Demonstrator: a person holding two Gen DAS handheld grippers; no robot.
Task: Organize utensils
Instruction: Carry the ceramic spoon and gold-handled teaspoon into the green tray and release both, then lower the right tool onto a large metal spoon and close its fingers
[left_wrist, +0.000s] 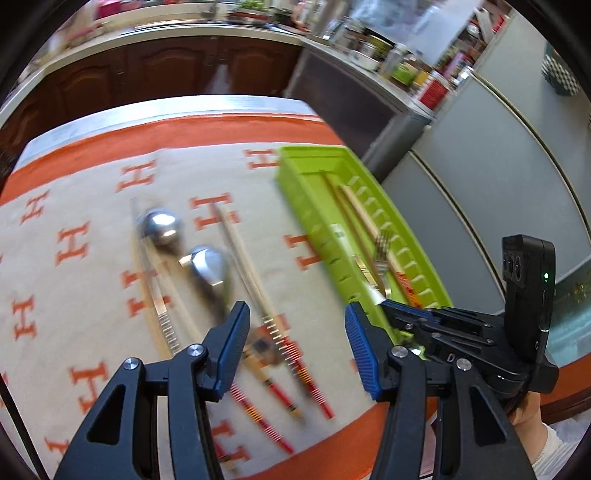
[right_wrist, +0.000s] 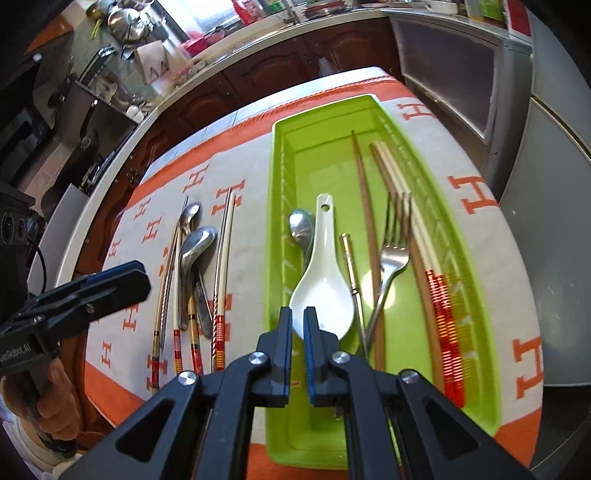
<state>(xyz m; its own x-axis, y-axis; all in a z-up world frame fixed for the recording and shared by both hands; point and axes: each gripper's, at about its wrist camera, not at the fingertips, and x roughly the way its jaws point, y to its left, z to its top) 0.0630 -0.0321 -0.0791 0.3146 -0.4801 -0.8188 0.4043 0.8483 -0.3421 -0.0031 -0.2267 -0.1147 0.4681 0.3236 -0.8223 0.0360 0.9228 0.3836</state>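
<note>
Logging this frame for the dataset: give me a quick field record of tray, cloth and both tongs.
tray: green tray on the orange-and-white cloth
in tray: white ceramic spoon, fork, metal spoon, chopsticks
on cloth: two metal spoons, loose chopsticks
left tongs: open, empty
right tongs: narrow gap, over the white spoon's bowl; grip unclear

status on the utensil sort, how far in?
Roughly halfway. Already in the green tray: fork, metal spoon, several chopsticks. In hand: right tongs pinch the white ceramic spoon over the tray. Left: two spoons and chopsticks on the cloth; left tongs open.
</note>
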